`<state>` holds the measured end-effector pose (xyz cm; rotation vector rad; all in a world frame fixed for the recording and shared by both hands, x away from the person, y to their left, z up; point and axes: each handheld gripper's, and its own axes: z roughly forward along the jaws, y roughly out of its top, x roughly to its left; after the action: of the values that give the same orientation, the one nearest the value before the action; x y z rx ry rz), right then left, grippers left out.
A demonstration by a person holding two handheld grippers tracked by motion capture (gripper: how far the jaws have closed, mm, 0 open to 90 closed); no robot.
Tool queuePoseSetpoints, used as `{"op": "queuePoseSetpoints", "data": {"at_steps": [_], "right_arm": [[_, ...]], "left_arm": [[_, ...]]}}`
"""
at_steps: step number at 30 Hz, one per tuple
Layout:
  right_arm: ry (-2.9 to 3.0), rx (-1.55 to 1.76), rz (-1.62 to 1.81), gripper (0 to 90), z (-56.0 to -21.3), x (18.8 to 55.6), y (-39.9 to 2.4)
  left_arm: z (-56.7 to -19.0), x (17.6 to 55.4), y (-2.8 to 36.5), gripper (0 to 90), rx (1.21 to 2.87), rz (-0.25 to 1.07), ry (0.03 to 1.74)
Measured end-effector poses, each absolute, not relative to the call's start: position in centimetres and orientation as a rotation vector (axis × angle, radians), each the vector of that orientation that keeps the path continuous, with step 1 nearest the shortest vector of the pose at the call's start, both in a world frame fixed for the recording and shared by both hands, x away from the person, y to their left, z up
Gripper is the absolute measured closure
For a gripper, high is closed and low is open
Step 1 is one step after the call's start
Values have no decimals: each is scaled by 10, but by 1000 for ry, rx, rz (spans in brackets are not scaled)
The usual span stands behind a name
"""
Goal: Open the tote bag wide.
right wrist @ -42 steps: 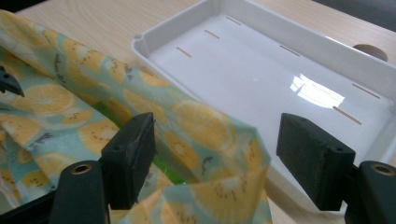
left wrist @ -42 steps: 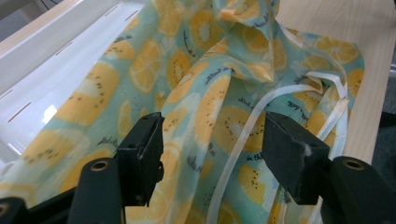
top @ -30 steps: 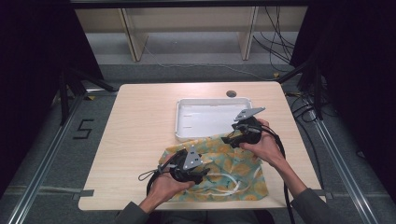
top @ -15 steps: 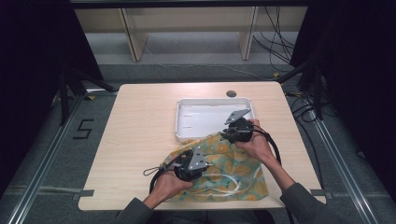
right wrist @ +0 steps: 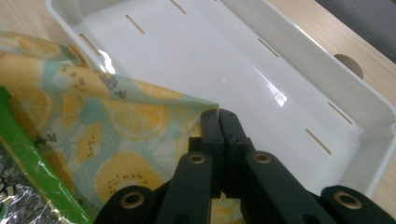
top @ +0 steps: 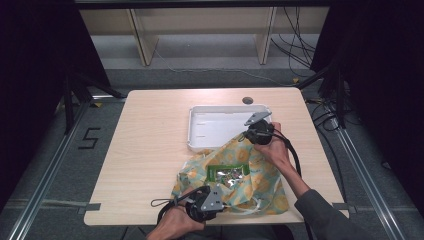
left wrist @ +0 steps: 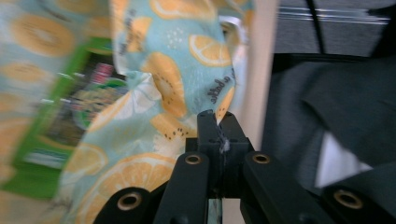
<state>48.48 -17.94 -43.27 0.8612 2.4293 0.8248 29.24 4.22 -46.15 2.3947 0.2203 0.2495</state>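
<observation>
A light-blue cloth printed with orange slices lies bunched on the front right of the table. A green packet rests on it. My left gripper is at the table's front edge, shut on the cloth's near edge. My right gripper has just been closing its jaws. It is now shut on the cloth's far corner, which it holds just over the near rim of the white tray.
The tray stands at the back right, with a round hole in the tabletop just behind it. The left gripper's cable loops by the front edge. Bare wood stretches across the table's left half. Shelving and floor cables lie beyond.
Both grippers closed on the cloth. The left hand drew back to the front edge and the right slid left to the tray's rim. The cloth bunched up, and the green packet now lies on it.
</observation>
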Motion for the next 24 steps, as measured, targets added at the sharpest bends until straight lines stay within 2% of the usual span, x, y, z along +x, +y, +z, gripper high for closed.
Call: {"op": "queuePoseSetpoints", "data": {"at_steps": [4,6,12,16,21,24], "right_arm": [[2412,867,818,900,-434,488,-181],[2420,862,827,889,-435,488,-182],[2405,921,913,626,-421,475,-187],[2422,926,973,537,-407,458,-195],[2508,833,1018,540,-399,427,-203],[2580,770,1052,635,-400,412,-209]], "left_arm": [[-465,288,39,893,2402,211,192],[-464,290,38,877,2376,201,232],[-445,299,37,637,2248,203,342],[-431,306,43,517,2199,234,387],[-413,320,57,466,2136,304,487],[-406,335,66,445,2137,426,524]]}}
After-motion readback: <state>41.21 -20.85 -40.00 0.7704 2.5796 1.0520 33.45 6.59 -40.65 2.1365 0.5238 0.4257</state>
